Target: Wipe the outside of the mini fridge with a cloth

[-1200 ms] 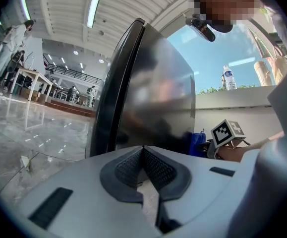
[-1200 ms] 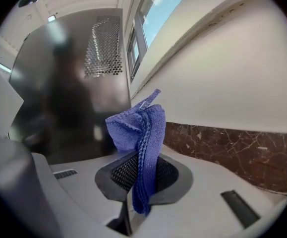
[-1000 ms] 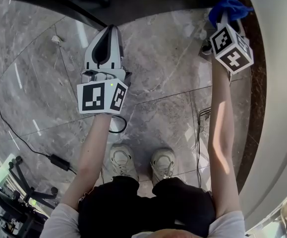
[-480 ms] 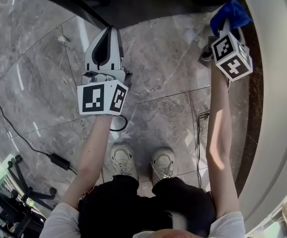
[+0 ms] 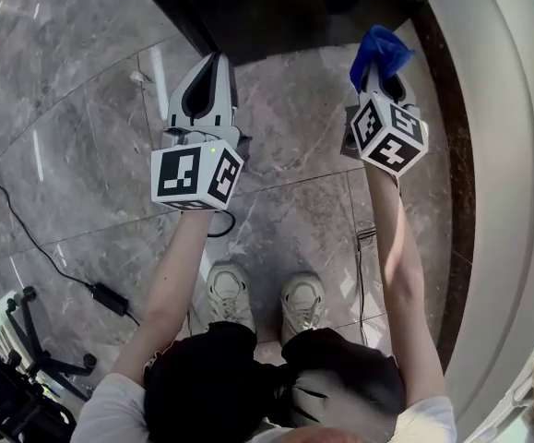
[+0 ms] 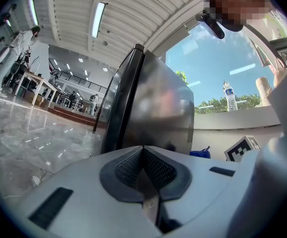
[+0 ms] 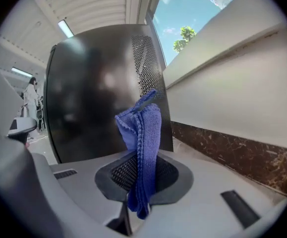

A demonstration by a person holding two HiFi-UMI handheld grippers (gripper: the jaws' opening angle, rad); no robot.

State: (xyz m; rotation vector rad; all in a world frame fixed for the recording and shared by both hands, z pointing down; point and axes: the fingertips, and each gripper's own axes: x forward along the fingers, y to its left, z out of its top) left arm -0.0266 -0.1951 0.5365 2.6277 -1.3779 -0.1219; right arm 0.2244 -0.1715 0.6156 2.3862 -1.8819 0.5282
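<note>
A black mini fridge (image 7: 103, 93) stands on the floor ahead, its top edge (image 5: 276, 7) at the head view's top; its side (image 6: 153, 108) also fills the left gripper view. My right gripper (image 5: 380, 70) is shut on a folded blue cloth (image 5: 381, 52), which sticks up out of the jaws (image 7: 142, 148) a short way in front of the fridge's dark face, apart from it. My left gripper (image 5: 213, 63) is shut with nothing in it and points at the fridge's left part.
Grey marble floor tiles (image 5: 91, 127) lie all round. A white wall with a dark marble skirting (image 5: 442, 137) runs along the right. Black cables (image 5: 27, 238) cross the floor at left and by the feet (image 5: 368, 247). A stand's legs (image 5: 17, 358) sit at bottom left.
The right gripper with the blue cloth has swung leftward, away from the wall and nearer the fridge. The left gripper has held about the same place.
</note>
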